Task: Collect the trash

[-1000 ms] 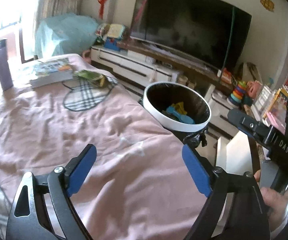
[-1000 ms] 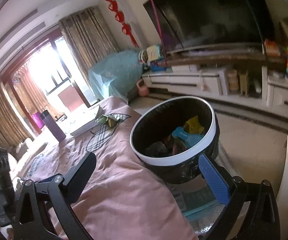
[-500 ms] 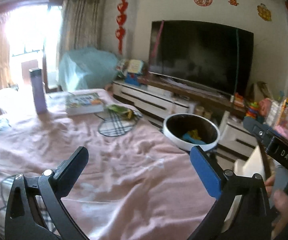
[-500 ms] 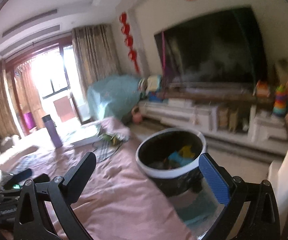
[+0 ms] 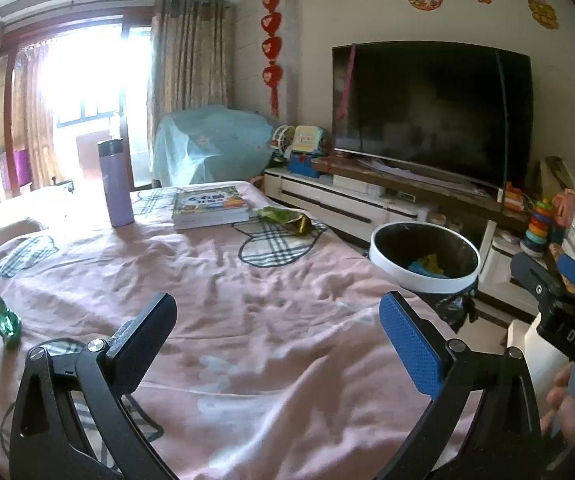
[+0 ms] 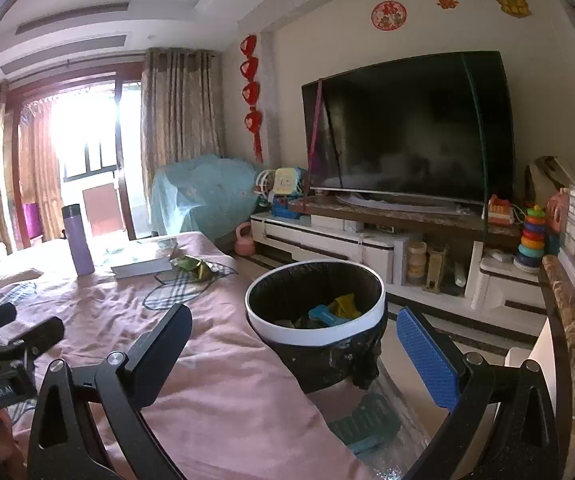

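On the bench beside the book (image 5: 209,210), the green wrapper (image 5: 283,218) looks light and crinkly; pinch its raised edge. Both grippers' jaws are spread, empty.

Two wrist views, side by side, facing the television wall

From the left wrist we look low and forward across the pink cloth (image 5: 271,344), between that gripper's own two fingers, with the purple bottle (image 5: 116,184) and book (image 5: 209,205) far ahead and the trash bin (image 5: 423,280) off to the right, near the table's edge. From the right wrist we stand closer to that bin (image 6: 315,336), which sits just ahead between the fingers, and we see the floor beside the table. Both views share the cloth, the bin, the bottle, the book, the television (image 5: 431,112) and the bright window. Each view catches the other gripper at its edge.
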`<action>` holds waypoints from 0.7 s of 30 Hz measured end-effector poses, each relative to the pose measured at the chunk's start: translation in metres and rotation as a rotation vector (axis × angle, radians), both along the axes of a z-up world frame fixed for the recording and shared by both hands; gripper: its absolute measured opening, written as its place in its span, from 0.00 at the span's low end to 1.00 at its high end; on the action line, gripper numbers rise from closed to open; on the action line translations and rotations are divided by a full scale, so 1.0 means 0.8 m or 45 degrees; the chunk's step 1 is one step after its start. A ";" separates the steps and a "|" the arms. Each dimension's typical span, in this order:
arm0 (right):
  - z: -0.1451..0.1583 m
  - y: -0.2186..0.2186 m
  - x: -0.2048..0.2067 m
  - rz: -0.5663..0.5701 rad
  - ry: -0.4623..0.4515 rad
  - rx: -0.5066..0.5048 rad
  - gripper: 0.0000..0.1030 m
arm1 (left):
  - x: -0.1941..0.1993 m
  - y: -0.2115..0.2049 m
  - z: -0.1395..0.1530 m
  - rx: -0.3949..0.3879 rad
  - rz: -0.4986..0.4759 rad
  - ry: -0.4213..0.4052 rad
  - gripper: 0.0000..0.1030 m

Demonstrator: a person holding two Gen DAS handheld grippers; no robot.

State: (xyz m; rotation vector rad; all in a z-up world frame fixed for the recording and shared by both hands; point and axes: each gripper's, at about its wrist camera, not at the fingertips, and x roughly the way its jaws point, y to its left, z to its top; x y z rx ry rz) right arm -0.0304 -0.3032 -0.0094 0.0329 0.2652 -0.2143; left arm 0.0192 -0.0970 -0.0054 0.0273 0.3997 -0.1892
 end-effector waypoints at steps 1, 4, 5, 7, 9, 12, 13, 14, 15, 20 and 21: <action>-0.002 0.001 0.000 0.001 0.003 0.001 1.00 | 0.001 0.002 0.000 -0.001 0.009 0.002 1.00; -0.003 0.002 0.001 0.001 0.017 -0.005 1.00 | 0.000 0.004 -0.001 0.000 0.024 -0.007 1.00; -0.003 0.003 0.001 0.003 0.020 -0.007 1.00 | 0.000 0.003 -0.001 0.003 0.026 -0.009 1.00; -0.002 0.004 0.001 0.010 0.024 -0.007 1.00 | -0.001 0.003 -0.001 0.009 0.028 -0.014 1.00; -0.003 0.004 0.003 0.011 0.029 -0.004 1.00 | -0.001 0.004 -0.001 0.012 0.035 -0.021 1.00; -0.004 0.005 0.004 0.015 0.035 0.001 1.00 | -0.002 0.004 -0.001 0.010 0.035 -0.031 1.00; -0.004 0.005 0.004 0.016 0.037 0.001 1.00 | -0.002 0.004 -0.001 0.013 0.036 -0.035 1.00; -0.004 0.006 0.004 0.017 0.037 -0.002 1.00 | -0.002 0.003 -0.001 0.016 0.038 -0.038 1.00; -0.004 0.006 0.004 0.017 0.038 -0.004 1.00 | -0.003 0.003 -0.001 0.018 0.040 -0.042 1.00; -0.003 0.005 0.005 0.020 0.035 -0.001 1.00 | -0.003 0.003 -0.002 0.018 0.042 -0.040 1.00; -0.003 0.006 0.005 0.019 0.037 0.000 1.00 | -0.004 0.004 -0.002 0.015 0.040 -0.039 1.00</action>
